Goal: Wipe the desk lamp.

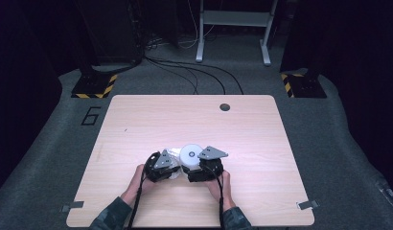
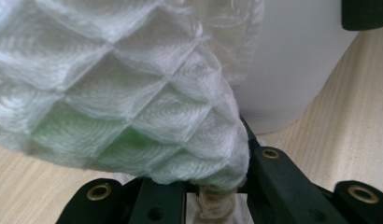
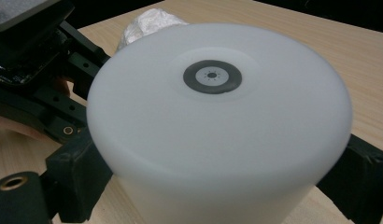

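A white round canister with a grey ring on its lid stands on the wooden table, near the front. My right gripper is shut on it, one pad on each side of its wall. Right beside it on the left is a green fruit wrapped in a white foam net. My left gripper is shut on this net-wrapped fruit, which touches or nearly touches the canister. In the high view the left gripper and the right gripper sit side by side, each in a hand.
The table has a round cable hole at the back and metal clips at its front corners. Beyond it lie floor cables, a grey desk frame and two yellow-black striped stand bases.
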`<state>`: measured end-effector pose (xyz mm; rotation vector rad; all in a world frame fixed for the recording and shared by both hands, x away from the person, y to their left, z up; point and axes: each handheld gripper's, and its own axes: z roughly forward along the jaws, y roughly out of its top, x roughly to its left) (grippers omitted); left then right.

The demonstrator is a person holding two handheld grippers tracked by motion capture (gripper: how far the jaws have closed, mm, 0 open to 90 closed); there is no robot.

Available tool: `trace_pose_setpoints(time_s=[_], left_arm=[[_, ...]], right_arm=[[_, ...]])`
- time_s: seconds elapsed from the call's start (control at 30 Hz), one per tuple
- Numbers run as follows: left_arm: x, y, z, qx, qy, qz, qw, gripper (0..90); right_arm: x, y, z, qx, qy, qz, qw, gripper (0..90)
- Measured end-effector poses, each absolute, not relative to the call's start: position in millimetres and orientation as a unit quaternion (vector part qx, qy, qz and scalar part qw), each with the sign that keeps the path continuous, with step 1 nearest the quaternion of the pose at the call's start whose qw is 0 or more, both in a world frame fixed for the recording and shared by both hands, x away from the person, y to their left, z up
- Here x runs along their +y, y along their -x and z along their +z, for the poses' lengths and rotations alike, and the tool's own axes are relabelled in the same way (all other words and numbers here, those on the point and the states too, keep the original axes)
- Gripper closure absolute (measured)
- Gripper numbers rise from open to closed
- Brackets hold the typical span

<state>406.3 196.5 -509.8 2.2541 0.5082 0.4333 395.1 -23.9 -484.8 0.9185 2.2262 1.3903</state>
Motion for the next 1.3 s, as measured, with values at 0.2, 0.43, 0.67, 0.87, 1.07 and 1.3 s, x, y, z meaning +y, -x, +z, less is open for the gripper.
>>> trace_pose_setpoints(time_s=[0.2,0.43,0.67,0.87,1.07,1.3], left_arm=[[197.0,-400.9,-498.8,0.194,-0.884,0.180,0.386,80.4],[198.9,-394.8,-491.5,0.194,-0.879,0.176,0.397,80.5],[203.1,-391.6,-505.6,0.213,-0.873,0.139,0.415,80.4],[199.9,-376.2,-508.1,0.205,-0.869,0.122,0.433,80.4],[194.4,-365.3,-513.7,0.208,-0.861,0.118,0.450,80.3],[196.8,-366.3,-513.7,0.214,-0.857,0.110,0.457,80.3]], right_arm=[[-23.8,-395.5,-484.8,0.788,-0.323,0.491,0.181,8.1],[-23.9,-395.2,-484.9,0.788,-0.325,0.491,0.179,8.0],[-23.9,-395.1,-484.7,0.789,-0.326,0.490,0.179,8.1],[-23.9,-395.7,-484.6,0.790,-0.323,0.490,0.180,8.1],[-23.9,-395.1,-484.7,0.789,-0.325,0.490,0.179,8.1],[-23.8,-395.1,-484.8,0.789,-0.326,0.490,0.179,8.1]])
